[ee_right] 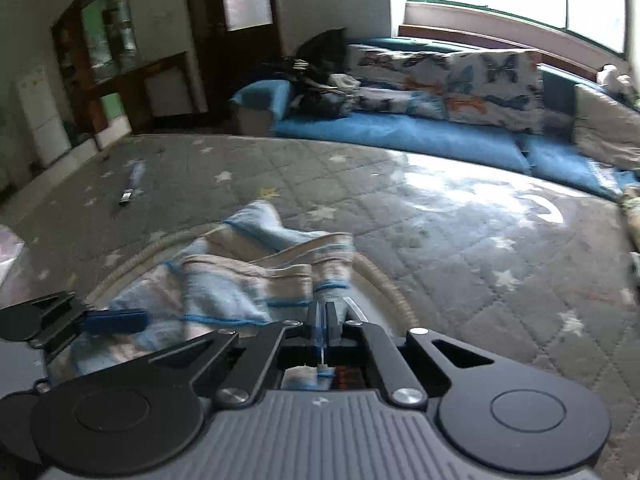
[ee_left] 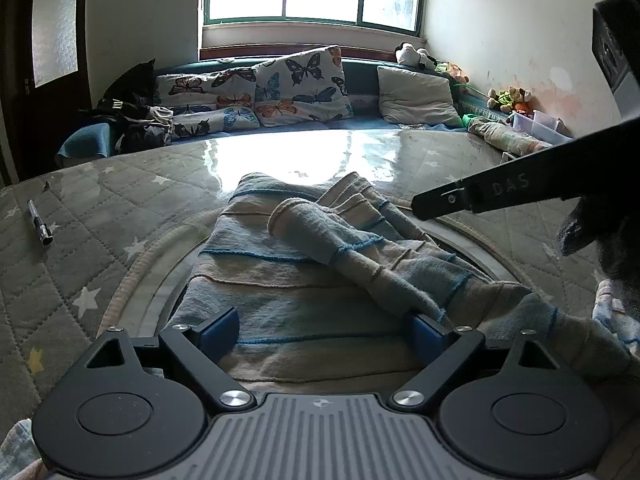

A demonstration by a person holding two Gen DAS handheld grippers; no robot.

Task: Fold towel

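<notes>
A blue and beige striped towel (ee_left: 304,272) lies crumpled on the round table, with a rolled fold running diagonally across it. My left gripper (ee_left: 324,332) is open low over the towel's near edge. Its blue pads (ee_left: 222,330) stand wide apart with cloth lying between them, and the right-hand pad touches the rolled fold. In the right wrist view my right gripper (ee_right: 322,314) is shut on a thin edge of the towel (ee_right: 240,280), which bunches up in front of it. The left gripper's blue pad (ee_right: 114,320) shows at the left. A black finger of the right gripper (ee_left: 476,196) reaches in from the right.
A grey quilted cover with stars (ee_left: 80,208) lies over the table under a glossy sheet. A pen (ee_left: 40,224) lies at the left. Behind the table are a blue sofa with butterfly cushions (ee_left: 296,84), dark clothes (ee_left: 132,108), stuffed toys (ee_left: 512,98) and a clear plastic box (ee_left: 540,122).
</notes>
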